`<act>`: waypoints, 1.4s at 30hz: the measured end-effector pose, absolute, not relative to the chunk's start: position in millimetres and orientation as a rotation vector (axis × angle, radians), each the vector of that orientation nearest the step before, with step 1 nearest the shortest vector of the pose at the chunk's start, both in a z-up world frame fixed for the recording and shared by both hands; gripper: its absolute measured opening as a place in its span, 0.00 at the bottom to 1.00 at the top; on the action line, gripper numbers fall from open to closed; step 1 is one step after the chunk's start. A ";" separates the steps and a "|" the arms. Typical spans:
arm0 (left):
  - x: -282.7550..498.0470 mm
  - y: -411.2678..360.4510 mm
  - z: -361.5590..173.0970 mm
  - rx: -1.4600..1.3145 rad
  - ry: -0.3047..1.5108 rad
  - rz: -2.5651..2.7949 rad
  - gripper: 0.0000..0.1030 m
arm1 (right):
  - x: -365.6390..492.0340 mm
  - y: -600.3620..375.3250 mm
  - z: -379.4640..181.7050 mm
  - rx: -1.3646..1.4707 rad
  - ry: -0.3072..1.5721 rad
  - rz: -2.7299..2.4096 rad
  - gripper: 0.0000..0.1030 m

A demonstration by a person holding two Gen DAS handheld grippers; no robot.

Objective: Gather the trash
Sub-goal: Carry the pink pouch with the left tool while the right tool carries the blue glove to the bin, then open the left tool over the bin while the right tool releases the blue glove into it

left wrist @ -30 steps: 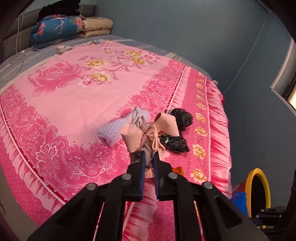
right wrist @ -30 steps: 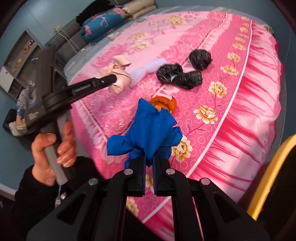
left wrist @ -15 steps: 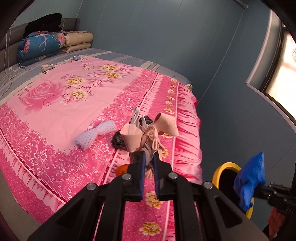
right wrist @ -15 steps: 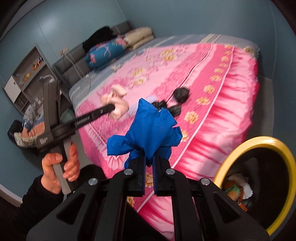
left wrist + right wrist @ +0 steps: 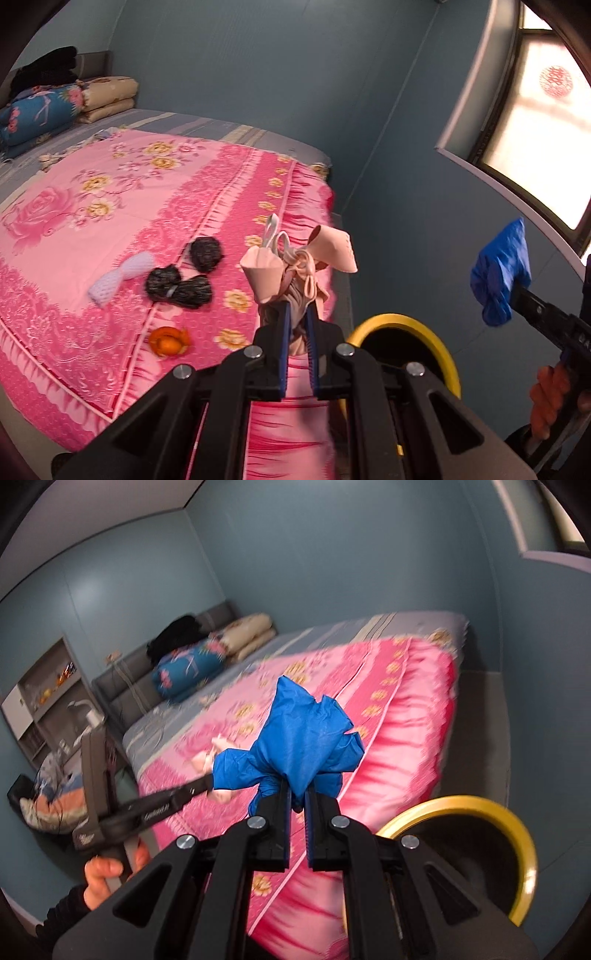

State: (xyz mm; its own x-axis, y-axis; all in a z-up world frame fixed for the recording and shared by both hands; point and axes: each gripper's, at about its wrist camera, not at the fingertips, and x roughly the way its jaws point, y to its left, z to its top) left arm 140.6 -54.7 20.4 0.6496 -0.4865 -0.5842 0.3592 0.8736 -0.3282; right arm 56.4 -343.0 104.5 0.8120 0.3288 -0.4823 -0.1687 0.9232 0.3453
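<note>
The left claw [image 5: 296, 314] was clamped on a bundle of peach-coloured masks [image 5: 295, 262], held in the air above the edge of the bed [image 5: 110, 221] near the yellow-rimmed bin [image 5: 443, 350]. The right claw [image 5: 297, 797] gripped a crumpled blue glove [image 5: 303, 746], also aloft beside the bin. Two black bags [image 5: 177, 284], a white mesh wrap [image 5: 118, 277] and an orange peel [image 5: 168, 341] lay on the pink bedspread.

Two black hand-held grippers

The left gripper [image 5: 295, 325] and right gripper [image 5: 297, 801] share black frames, blue-edged fingers and silver screws; a dark sleeve [image 5: 62, 910] shows at lower left of the right view.
</note>
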 end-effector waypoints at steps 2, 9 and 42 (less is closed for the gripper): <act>135.2 -72.1 23.7 -0.177 0.714 -0.517 0.08 | 50.5 -355.8 109.6 0.297 0.538 0.252 0.06; 121.8 -126.8 25.9 -0.135 0.738 -0.619 0.08 | 29.9 -398.4 122.9 0.319 0.459 0.168 0.06; 105.9 -180.4 -9.2 -0.100 0.834 -0.751 0.39 | 24.1 -431.0 118.4 0.432 0.433 0.051 0.29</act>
State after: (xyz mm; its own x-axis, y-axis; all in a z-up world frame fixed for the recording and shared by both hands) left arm 105.9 -180.4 -9.2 0.4344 -0.6393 -0.6344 0.5640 0.7423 -0.3618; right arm 24.1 -431.0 118.4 0.9077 0.1384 -0.3961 0.0429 0.9085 0.4156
